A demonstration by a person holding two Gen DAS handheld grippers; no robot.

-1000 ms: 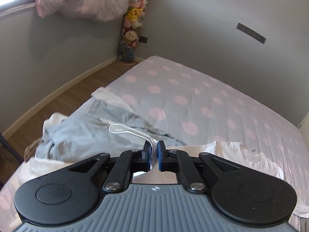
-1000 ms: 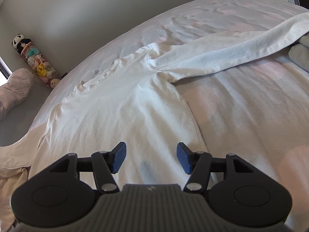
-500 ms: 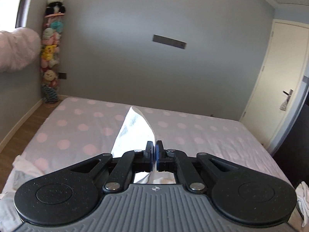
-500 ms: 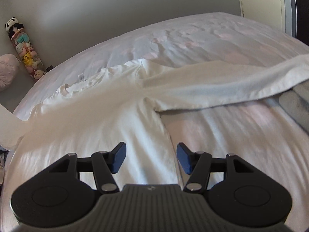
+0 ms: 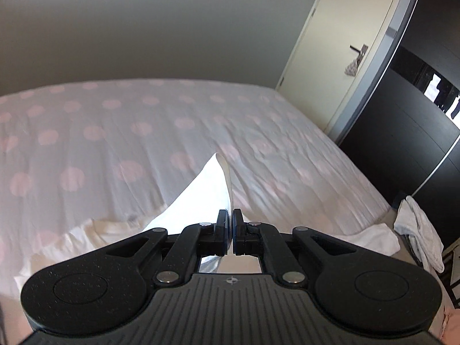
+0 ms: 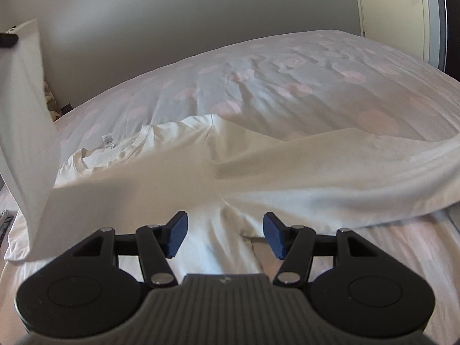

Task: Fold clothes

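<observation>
A white long-sleeved shirt [image 6: 161,178] lies spread on the bed, neck opening away from me. My left gripper [image 5: 231,224] is shut on the cuff of one sleeve [image 5: 207,189] and holds it lifted; in the right wrist view that sleeve [image 6: 26,109] hangs taut at the left, rising to the left gripper's tip at the frame edge. My right gripper [image 6: 225,235] is open and empty, low over the shirt's body near the armpit. The other sleeve [image 6: 359,172] stretches right across the bed.
The bed [image 5: 143,132] has a white cover with pink dots. A grey wall stands behind it. A door [image 5: 339,57] and a dark wardrobe [image 5: 408,120] are on the right. More white cloth [image 5: 417,230] hangs at the bed's right side.
My left gripper has swung right and lifted the sleeve higher across the shirt. The right gripper has dropped lower over the shirt's body and stayed open.
</observation>
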